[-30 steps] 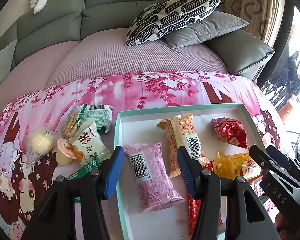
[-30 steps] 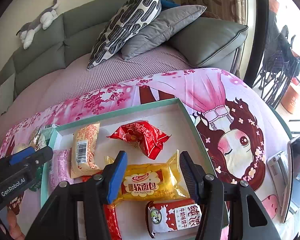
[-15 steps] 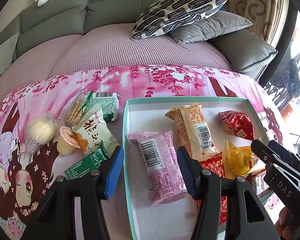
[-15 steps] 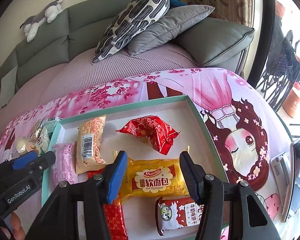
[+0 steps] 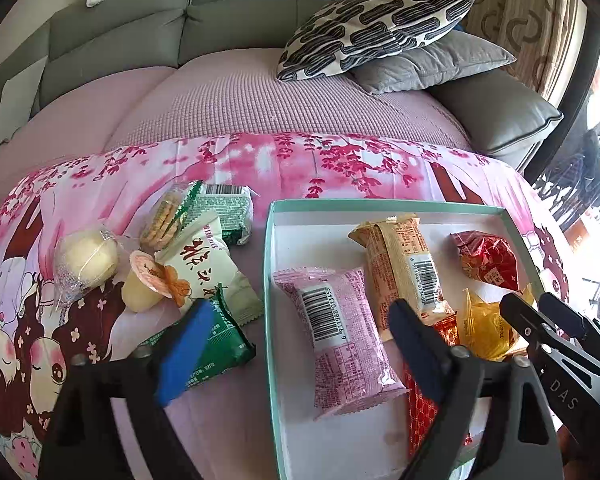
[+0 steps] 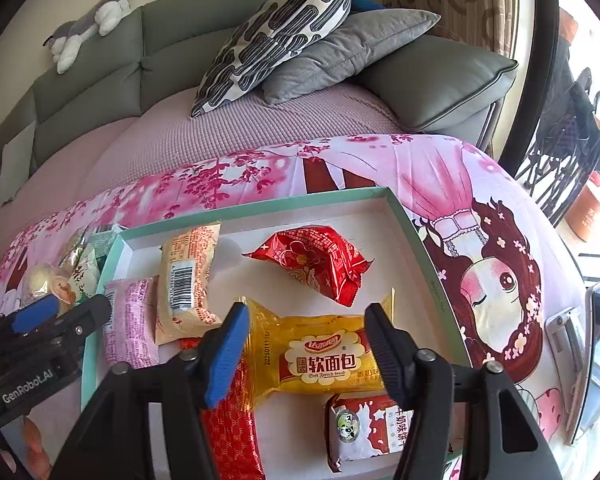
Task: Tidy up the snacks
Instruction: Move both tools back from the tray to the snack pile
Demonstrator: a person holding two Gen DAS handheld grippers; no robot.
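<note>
- Left gripper (image 5: pixel 300 344): jaws opening and spread wide over the pink snack pack (image 5: pixel 340 336), pads clear of it; the pack lies flat inside the teal-rimmed tray (image 5: pixel 269 280), at the tray's 9 o'clock side.
- Right gripper (image 6: pixel 306 344): jaws opening astride the yellow bread pack (image 6: pixel 320 356), which lies at the tray's 6 o'clock edge; pad contact cannot be told.
- Loose snacks, among them a green packet (image 5: pixel 216 344), lie on the pink printed cloth (image 5: pixel 260 160), at 9 o'clock of the tray.
</note>
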